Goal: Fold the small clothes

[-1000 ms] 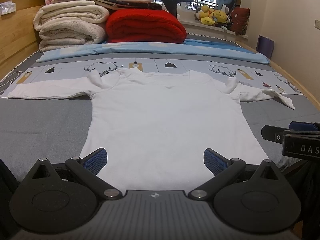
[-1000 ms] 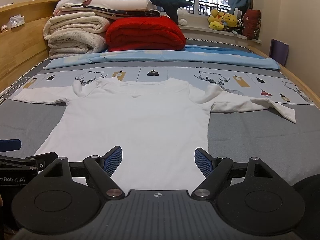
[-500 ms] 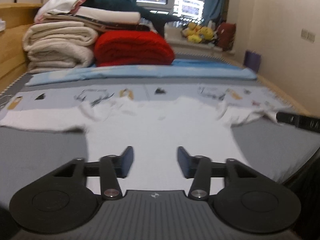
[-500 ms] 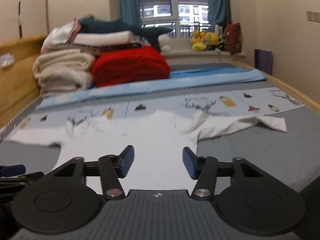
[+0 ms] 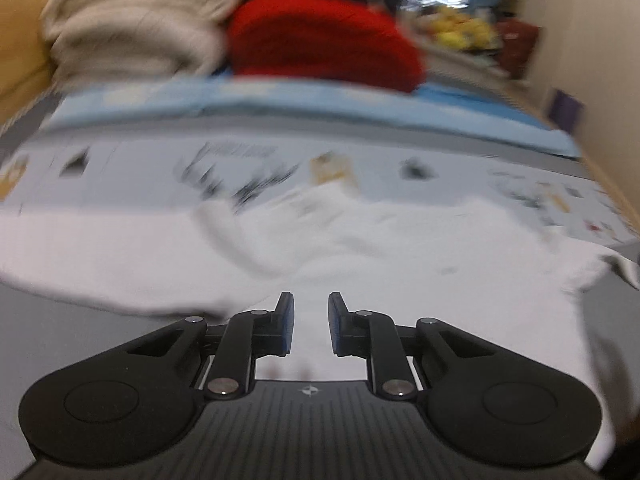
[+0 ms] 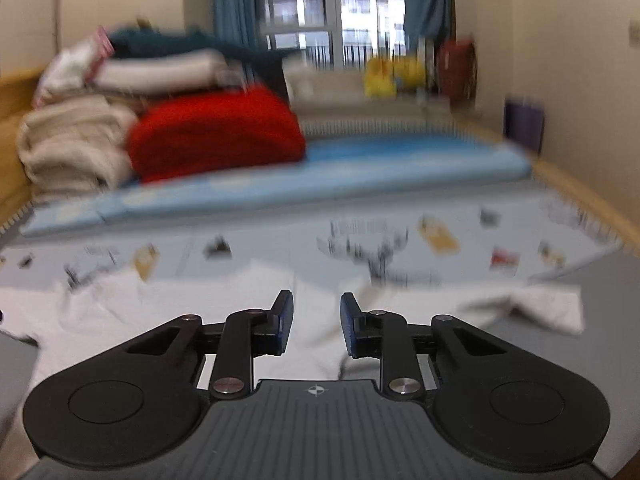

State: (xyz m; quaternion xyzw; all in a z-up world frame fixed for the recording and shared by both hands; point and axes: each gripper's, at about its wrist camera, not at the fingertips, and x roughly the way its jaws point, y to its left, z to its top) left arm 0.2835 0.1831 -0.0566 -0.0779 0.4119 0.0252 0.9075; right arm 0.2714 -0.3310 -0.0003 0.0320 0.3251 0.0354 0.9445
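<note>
**Both grippers over the white shirt, fingers closing**

Here we are at the bed (image 6: 560,320), and the white shirt (image 5: 400,272) lies spread flat on the grey cover, collar toward the far end, both sleeves thrown out to the sides. Everything is blurred just now, so fine detail is lost.

The left gripper (image 5: 310,328) is above the shirt's upper body, close to the left sleeve (image 5: 100,256). Its blue-padded fingers (image 5: 286,328) are closing, with only a narrow gap between them. I see white cloth behind that gap, but nothing is pinched in it.

The right gripper (image 6: 316,328) is above the shirt near the collar, with the right sleeve (image 6: 520,308) trailing off to its side. Its fingers (image 6: 352,330) are closing too, standing a little wider apart than the left pair. Nothing is caught between them either; the shirt (image 6: 160,320) is only beneath.

Beyond the shirt runs a pale strip of bedding printed with small pictures (image 6: 400,240), then a folded blue sheet (image 6: 280,184) across the bed. At the head sits a red blanket (image 6: 216,136) beside a stack of cream blankets (image 6: 72,148), more folded things piled on top. Yellow soft toys (image 6: 392,76) sit by the window (image 6: 320,20), blue curtains on either side.
</note>
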